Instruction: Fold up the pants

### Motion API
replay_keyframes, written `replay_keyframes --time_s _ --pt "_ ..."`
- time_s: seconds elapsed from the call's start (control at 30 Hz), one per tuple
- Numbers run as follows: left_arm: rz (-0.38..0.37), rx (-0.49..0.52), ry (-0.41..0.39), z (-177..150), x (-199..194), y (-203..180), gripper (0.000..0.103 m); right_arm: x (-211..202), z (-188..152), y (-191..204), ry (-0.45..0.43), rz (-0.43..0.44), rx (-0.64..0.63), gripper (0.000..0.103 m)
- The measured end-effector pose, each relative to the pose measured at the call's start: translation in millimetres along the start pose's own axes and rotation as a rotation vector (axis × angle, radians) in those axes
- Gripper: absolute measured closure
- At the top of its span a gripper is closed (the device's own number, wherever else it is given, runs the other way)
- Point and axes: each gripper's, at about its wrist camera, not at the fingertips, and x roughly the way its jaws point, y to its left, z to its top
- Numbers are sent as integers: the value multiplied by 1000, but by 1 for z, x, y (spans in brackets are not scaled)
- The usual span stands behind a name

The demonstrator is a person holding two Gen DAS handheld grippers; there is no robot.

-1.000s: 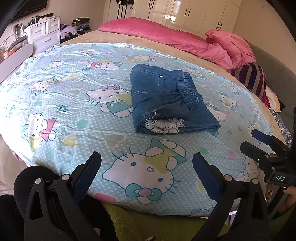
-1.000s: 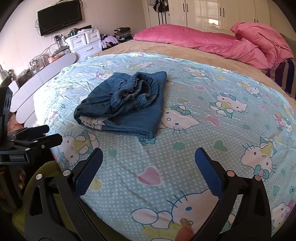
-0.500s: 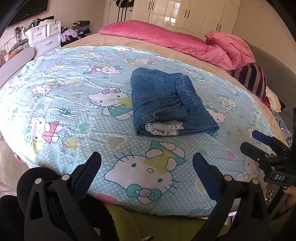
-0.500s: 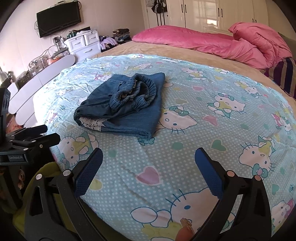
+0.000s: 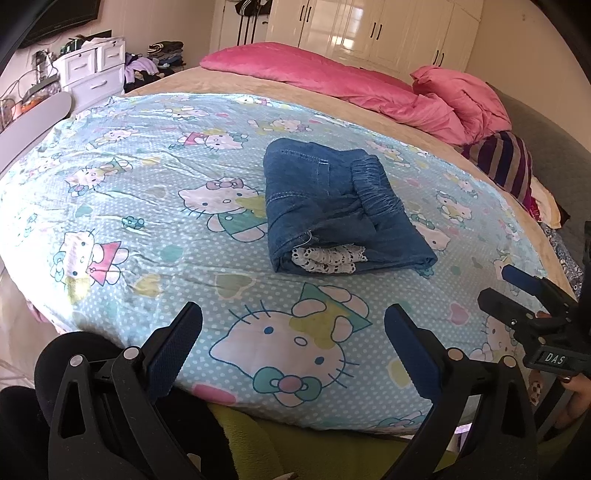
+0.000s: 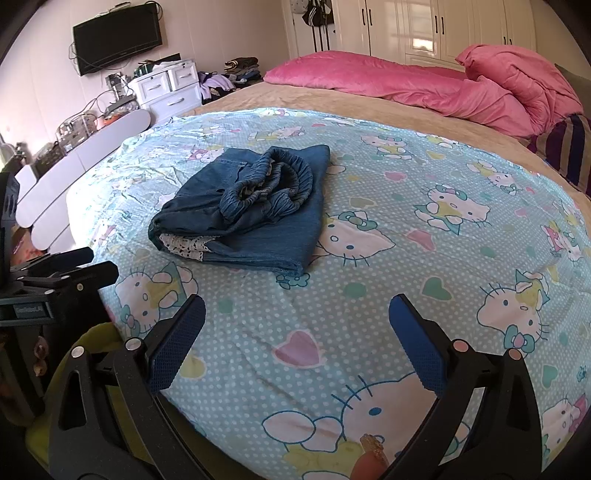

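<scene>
The blue denim pants (image 5: 332, 210) lie folded in a compact bundle on the light blue cartoon-cat bedsheet (image 5: 155, 206), with white lace trim showing at the near end. They also show in the right wrist view (image 6: 251, 210), elastic waistband on top. My left gripper (image 5: 293, 345) is open and empty, held back near the bed's front edge, apart from the pants. My right gripper (image 6: 297, 339) is open and empty, also near the front edge. Each gripper shows at the side of the other's view.
A pink duvet (image 5: 369, 85) and a striped pillow (image 5: 506, 166) lie at the far side of the bed. A white drawer unit (image 6: 166, 88) and a wall TV (image 6: 118, 35) stand to the left. A yellow-green cloth (image 5: 280, 443) hangs below the front edge.
Both grippers have drawn back and lifted slightly; the pants sit a little lower in the views. The pants have not moved, and both grippers stay open.
</scene>
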Motion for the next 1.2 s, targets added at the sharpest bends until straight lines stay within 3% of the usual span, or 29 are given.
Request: replay_keyframes --time_s 1.2 --pt "-1 4 1 1 -2 -1 4 3 -3 0 6 -7 2 9"
